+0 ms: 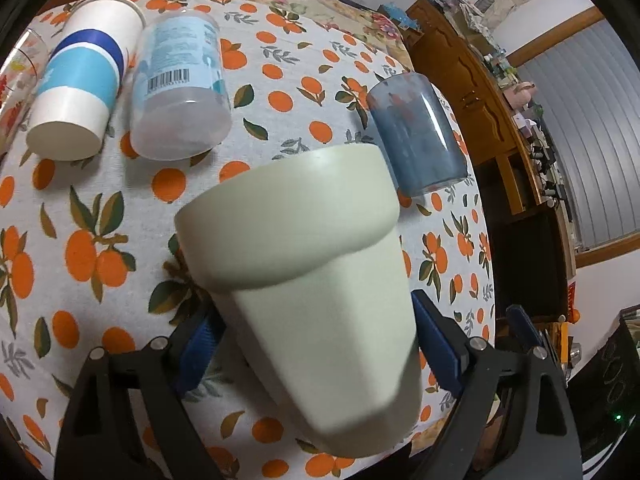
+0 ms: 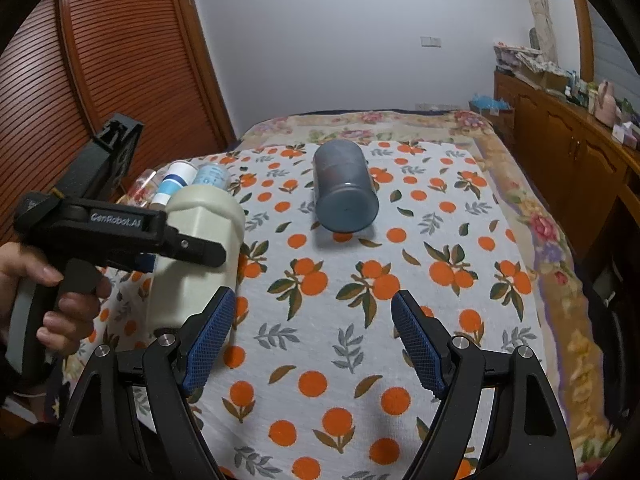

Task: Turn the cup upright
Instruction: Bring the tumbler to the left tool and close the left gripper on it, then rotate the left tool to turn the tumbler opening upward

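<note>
My left gripper (image 1: 316,340) is shut on a pale green cup (image 1: 316,256), holding it above the orange-print cloth with its wide collar end away from the camera. In the right wrist view the green cup (image 2: 200,240) hangs in the left gripper (image 2: 188,248) at the left, wide end up. My right gripper (image 2: 312,336) is open and empty above the cloth. A dark blue translucent cup (image 2: 344,188) lies upside down mid-table; it also shows in the left wrist view (image 1: 416,136).
A white and blue paper cup (image 1: 80,84), a clear plastic cup with a label (image 1: 180,88) and a glass (image 1: 16,72) lie at the far left. A wooden cabinet (image 2: 568,152) stands along the right. A wooden slatted door (image 2: 100,72) is at the left.
</note>
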A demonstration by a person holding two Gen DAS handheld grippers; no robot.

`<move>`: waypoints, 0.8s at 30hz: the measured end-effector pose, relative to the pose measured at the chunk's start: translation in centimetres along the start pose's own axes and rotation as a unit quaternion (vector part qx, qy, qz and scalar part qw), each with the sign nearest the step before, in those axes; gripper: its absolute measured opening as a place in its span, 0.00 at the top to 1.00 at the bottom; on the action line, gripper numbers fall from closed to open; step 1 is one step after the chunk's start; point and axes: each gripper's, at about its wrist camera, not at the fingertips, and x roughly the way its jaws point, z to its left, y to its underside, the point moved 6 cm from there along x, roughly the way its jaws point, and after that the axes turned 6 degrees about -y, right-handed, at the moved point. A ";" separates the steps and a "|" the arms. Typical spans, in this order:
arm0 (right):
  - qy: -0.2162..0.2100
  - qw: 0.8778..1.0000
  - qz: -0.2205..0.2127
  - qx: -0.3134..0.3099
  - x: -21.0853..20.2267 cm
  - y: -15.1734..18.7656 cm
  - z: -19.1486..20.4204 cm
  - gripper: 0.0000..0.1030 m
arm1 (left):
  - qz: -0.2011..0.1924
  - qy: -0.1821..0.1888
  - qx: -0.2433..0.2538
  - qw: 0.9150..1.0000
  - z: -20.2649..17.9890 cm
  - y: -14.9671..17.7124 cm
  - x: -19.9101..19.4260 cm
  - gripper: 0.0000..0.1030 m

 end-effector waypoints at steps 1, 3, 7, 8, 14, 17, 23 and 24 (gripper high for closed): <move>0.000 1.000 0.000 0.000 0.0 0.0 0.0 0.20 | -0.001 0.002 0.003 1.000 0.0 0.0 0.0 0.15; -0.001 1.000 0.001 0.000 0.0 0.1 0.0 0.20 | -0.002 0.002 0.007 1.000 0.0 0.0 -0.1 0.16; -0.001 1.000 0.002 0.001 0.1 0.1 0.0 0.20 | -0.020 -0.005 0.029 0.999 -0.2 0.2 -0.7 0.20; -0.001 1.000 0.003 0.001 0.2 0.2 0.0 0.20 | -0.030 -0.018 0.045 0.998 -0.4 0.3 -1.0 0.21; -0.001 1.000 0.009 0.003 0.8 0.5 0.2 0.20 | -0.078 -0.034 0.090 0.992 -0.5 0.8 -2.8 0.22; -0.001 1.000 0.011 0.004 1.0 0.6 0.2 0.20 | -0.107 -0.050 0.112 0.987 -0.5 0.8 -3.9 0.22; 0.000 1.000 0.011 0.011 1.5 0.6 -0.1 0.20 | -0.175 -0.064 0.143 0.972 -0.9 0.0 -6.5 0.22; 0.000 1.000 0.012 0.012 1.6 0.6 -0.2 0.20 | -0.189 -0.067 0.152 0.968 -1.1 0.0 -6.9 0.22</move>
